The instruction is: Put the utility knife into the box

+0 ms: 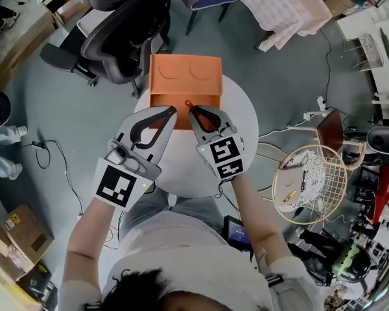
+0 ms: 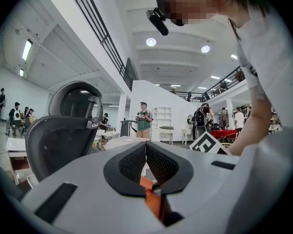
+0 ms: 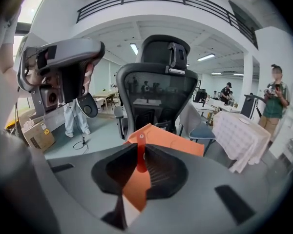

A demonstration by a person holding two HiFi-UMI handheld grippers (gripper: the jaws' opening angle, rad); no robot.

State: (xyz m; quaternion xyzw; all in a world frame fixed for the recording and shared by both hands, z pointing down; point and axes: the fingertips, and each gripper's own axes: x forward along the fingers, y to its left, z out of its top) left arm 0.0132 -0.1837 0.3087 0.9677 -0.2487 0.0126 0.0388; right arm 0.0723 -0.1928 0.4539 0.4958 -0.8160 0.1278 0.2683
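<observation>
Right tool [image 1: 193, 112] [image 3: 139, 152] pinched a slender red utility knife [image 1: 188, 104] [image 3: 139, 141]. The knife's holed end stood out past the jaw tips. It was held over the near edge of the open orange rectangular box [image 1: 185, 76] [image 3: 171, 139], not yet inside. Left tool [image 1: 170, 113] [image 2: 146, 147] had its jaws pressed together at the box's front wall. Orange showed just below them, possibly the wall itself; grip unclear. The box sat on the round white surface [image 1: 246, 128].
</observation>
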